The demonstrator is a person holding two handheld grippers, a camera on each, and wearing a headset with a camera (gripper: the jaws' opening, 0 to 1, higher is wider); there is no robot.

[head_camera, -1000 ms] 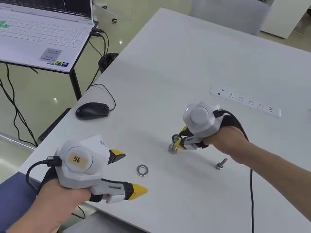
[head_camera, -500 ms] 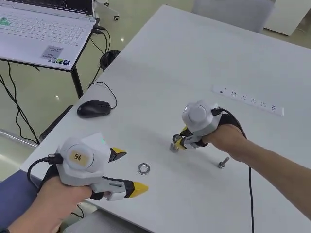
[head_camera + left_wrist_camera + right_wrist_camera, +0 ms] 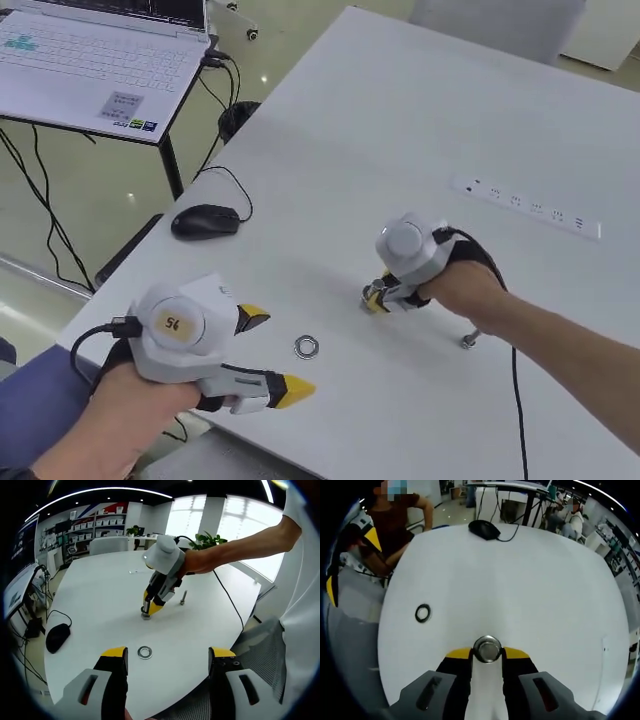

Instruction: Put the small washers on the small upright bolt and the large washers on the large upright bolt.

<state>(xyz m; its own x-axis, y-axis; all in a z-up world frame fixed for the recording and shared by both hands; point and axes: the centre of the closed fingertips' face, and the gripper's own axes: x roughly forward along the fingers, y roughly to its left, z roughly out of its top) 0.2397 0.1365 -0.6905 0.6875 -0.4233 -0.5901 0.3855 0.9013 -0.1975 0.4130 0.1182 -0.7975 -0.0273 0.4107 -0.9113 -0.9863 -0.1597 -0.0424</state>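
Held the left tongs (image 3: 167, 654) wide open and empty, just nearer than the flat steel ring washer (image 3: 306, 347). Found that washer lying loose on the white bench (image 3: 400, 130), on neither bolt. Beyond the washer, closed the right tongs (image 3: 375, 298) narrowly on a round steel piece (image 3: 487, 648) at the large upright steel bolt (image 3: 145, 614); could not tell washer from bolt top. Farther from the washer, saw the small upright steel bolt (image 3: 468, 340), apparently bare. Judged one washer perhaps being seated, at least one left.
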